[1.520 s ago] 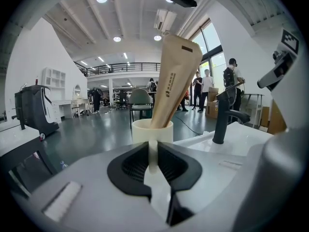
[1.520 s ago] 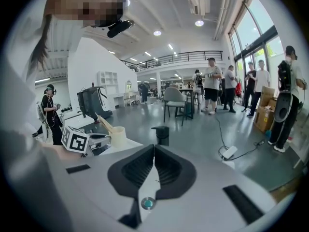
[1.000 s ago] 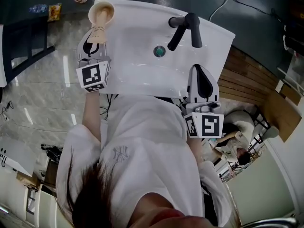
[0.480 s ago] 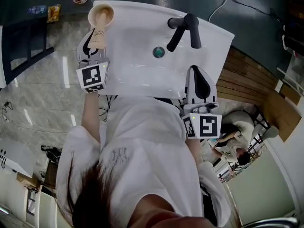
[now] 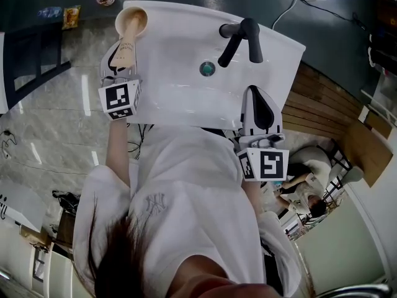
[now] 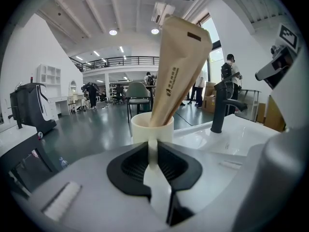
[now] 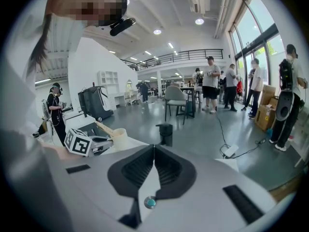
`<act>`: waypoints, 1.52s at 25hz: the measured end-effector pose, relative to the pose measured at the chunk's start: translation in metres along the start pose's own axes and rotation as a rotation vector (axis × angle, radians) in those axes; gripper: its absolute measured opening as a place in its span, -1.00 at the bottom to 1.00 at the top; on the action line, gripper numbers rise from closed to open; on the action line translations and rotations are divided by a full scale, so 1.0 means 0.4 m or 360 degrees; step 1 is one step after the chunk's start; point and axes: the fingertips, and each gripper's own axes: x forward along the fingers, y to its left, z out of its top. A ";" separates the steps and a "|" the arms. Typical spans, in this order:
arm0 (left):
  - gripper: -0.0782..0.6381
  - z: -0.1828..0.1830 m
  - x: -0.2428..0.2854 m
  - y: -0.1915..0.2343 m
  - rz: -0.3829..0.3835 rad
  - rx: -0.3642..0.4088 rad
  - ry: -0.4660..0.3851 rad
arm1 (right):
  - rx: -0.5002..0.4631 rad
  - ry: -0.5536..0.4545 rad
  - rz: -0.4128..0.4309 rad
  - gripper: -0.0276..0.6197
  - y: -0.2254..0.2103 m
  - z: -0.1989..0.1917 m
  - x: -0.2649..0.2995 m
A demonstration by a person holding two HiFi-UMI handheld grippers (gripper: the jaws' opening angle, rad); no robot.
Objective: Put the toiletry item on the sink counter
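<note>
My left tongs (image 6: 153,151) are pinched on a thin white strip on the near side of the white cup (image 6: 152,129). The strip looks like the cup's handle. Both black pads press on it, one from each side.

The cup is at the back left corner of the white sink (image 5: 180,92), on the flat part beside the bowl. I cannot tell if the bottom of the cup is touching down there.

A tan tube (image 6: 176,66) stands in the cup. Its thin end is down inside. Its wide flat end sticks up high above the rim and, in the left gripper view, leans a little to the right. Dark print runs down its side, but it is too small to read.

My right tongs (image 7: 153,151) are pressed tight together with nothing in them. They are at the front right edge of the sink, well apart from the cup.

The black tap (image 5: 239,39) is at the back of the sink, to the right of the cup. The round green plug (image 5: 208,67) sits in the bowl, just in front of the tap.
</note>
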 end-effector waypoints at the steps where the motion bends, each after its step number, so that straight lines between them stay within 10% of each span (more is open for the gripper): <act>1: -0.63 0.001 0.000 0.000 0.0001 -0.0001 0.0000 | -0.0001 -0.0002 0.0000 -0.88 0.000 0.001 -0.001; 38: -0.57 0.130 -0.158 -0.013 0.0037 0.0005 -0.0108 | 0.0005 -0.0230 0.0004 -0.88 -0.007 0.055 -0.082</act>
